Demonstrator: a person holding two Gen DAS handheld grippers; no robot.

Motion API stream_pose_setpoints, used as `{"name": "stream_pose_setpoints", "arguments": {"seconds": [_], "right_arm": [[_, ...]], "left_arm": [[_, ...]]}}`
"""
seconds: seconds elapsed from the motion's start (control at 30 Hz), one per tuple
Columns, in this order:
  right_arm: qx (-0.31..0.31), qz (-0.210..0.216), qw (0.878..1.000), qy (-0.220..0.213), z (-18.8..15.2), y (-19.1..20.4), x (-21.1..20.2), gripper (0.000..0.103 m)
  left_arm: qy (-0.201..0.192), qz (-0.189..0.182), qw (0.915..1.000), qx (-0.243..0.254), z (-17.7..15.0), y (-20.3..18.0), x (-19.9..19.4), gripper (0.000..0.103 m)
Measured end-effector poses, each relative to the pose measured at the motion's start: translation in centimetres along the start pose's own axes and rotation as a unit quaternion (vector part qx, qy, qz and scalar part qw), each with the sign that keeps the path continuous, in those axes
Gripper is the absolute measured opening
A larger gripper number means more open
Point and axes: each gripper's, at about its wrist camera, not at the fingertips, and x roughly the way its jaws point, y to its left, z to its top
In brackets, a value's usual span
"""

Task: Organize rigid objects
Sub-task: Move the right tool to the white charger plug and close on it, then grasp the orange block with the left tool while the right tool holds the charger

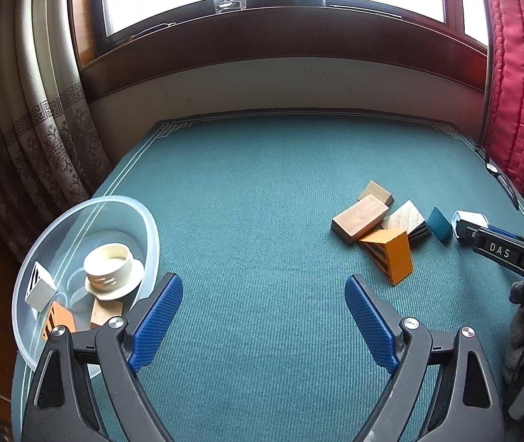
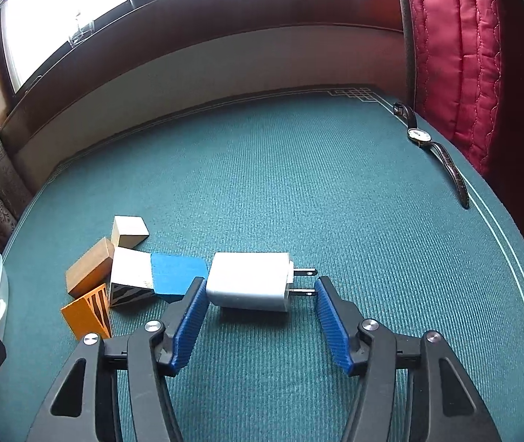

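A white plug charger (image 2: pixel 249 281) lies on the green mat, prongs pointing right. My right gripper (image 2: pixel 258 287) stands open around it, left pad touching its end, right pad near the prongs. Left of it sit a blue wedge (image 2: pixel 177 276), a white striped block (image 2: pixel 129 280), an orange wedge (image 2: pixel 87 313) and two brown blocks (image 2: pixel 90 267). In the left wrist view my left gripper (image 1: pixel 264 283) hangs open over bare mat beside the clear bowl (image 1: pixel 151 228), which holds a cream lid (image 1: pixel 112 270) and several blocks. The same pile (image 1: pixel 376 221) and charger (image 1: pixel 470 219) show at right.
A wristwatch (image 2: pixel 435 147) lies along the mat's right edge next to a red quilted cushion (image 2: pixel 453 55). A patterned curtain (image 1: pixel 22 129) hangs at left. A wooden window sill and wall run behind the table.
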Motion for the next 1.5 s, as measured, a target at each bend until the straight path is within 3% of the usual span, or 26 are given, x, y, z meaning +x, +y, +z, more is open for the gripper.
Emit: {"name": "stream_pose_setpoints", "arguments": {"seconds": [0.9,1.5], "right_arm": [[0.017,0.005,1.0,-0.005,-2.6,-1.7,-2.4,0.062],[0.026,0.007,1.0,-0.008,-2.6,-1.9,-2.4,0.062]], "left_arm": [[0.062,-0.068,0.9957,0.006,1.4,-5.6,4.0,0.09],[0.088,-0.065,0.994,0.003,2.7,-9.2,7.5,0.09]]}}
